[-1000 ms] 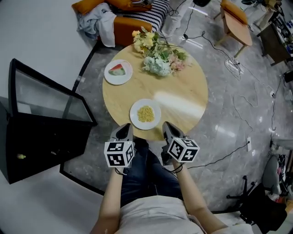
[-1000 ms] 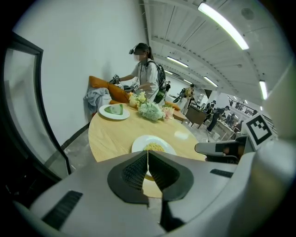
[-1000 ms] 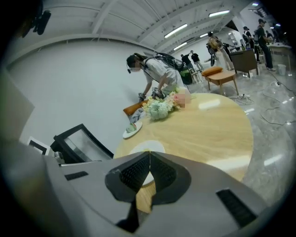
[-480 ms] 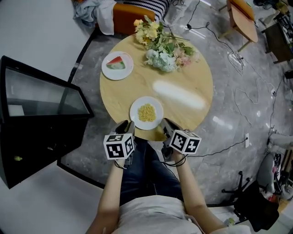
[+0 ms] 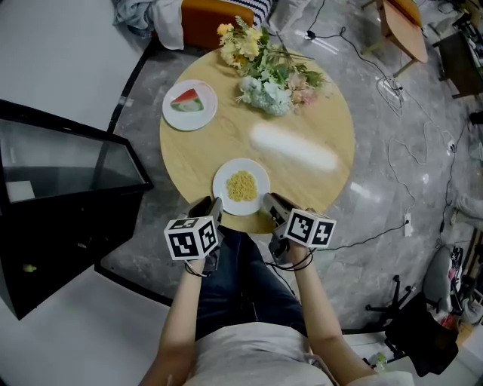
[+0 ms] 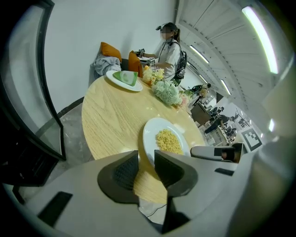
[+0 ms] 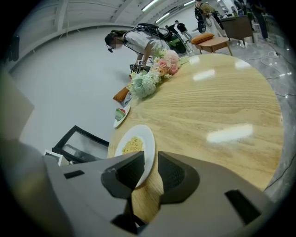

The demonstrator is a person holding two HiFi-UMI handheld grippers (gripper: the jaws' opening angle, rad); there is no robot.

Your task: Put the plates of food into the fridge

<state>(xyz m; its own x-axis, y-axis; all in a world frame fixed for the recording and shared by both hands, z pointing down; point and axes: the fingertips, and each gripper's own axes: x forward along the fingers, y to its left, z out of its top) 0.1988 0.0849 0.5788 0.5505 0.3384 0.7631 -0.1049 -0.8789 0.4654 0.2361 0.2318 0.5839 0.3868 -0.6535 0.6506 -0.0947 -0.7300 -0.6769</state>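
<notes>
A white plate of yellow food (image 5: 241,186) sits at the near edge of the round wooden table (image 5: 302,121). A second plate with a watermelon slice (image 5: 189,105) lies at the far left. My left gripper (image 5: 205,205) stands open at the near plate's left rim, which shows in the gap between its pads (image 6: 145,162). My right gripper (image 5: 272,202) is at the right rim; its jaws have just been opening, and the plate's edge (image 7: 149,157) lies in the gap without being pressed. The black fridge (image 5: 68,181) stands to the left, its glass door swung out.
A bunch of flowers (image 5: 268,71) lies on the far side of the table. Cables trail over the grey floor (image 5: 400,151) on the right. An orange seat with clothes (image 5: 173,19) stands behind the table. A person (image 6: 169,51) stands beyond it.
Both grippers have dropped lower and closed in on the near rim of the plate of yellow food. The plates have not moved.
</notes>
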